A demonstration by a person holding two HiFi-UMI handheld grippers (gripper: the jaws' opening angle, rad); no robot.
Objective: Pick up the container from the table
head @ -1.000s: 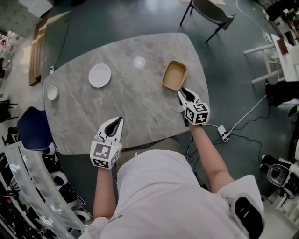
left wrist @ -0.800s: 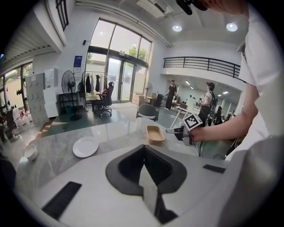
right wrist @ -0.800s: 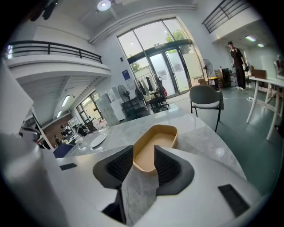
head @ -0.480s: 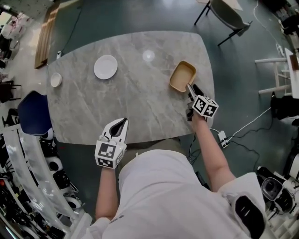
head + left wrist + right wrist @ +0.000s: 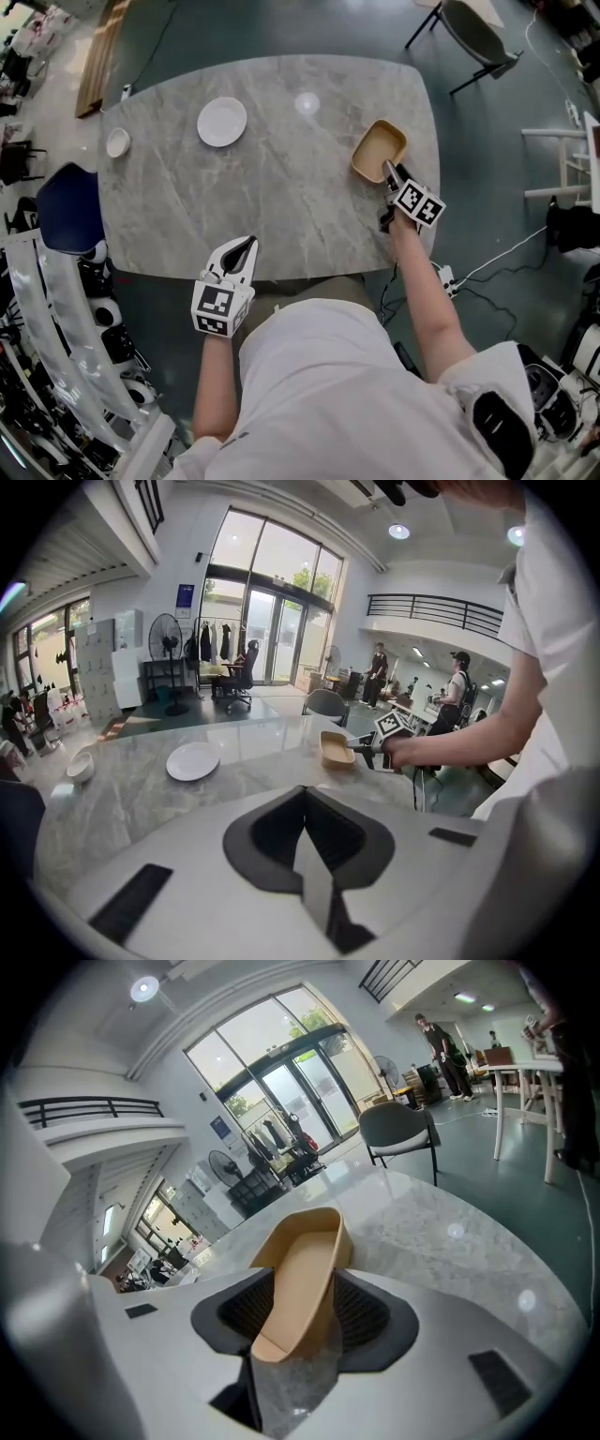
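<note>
The tan oblong container (image 5: 379,150) rests on the grey marble table (image 5: 281,187) near its right edge, and it also shows in the left gripper view (image 5: 336,750). My right gripper (image 5: 388,172) is at the container's near end. In the right gripper view the container (image 5: 305,1260) has that near end between the jaws of the right gripper (image 5: 302,1314), which are opening; the pads do not visibly press on it. My left gripper (image 5: 241,246) hangs off the table's front edge, shut on nothing (image 5: 305,827).
A white plate (image 5: 222,122) and a small white bowl (image 5: 118,142) sit on the table's far left. A grey chair (image 5: 473,33) stands beyond the far right corner, a blue seat (image 5: 66,211) at the left. A power strip with its cable (image 5: 445,277) lies on the floor.
The right gripper has moved forward to the container, rolled, and spread its jaws around the near end. The left gripper has dropped slightly by the table's front edge.
</note>
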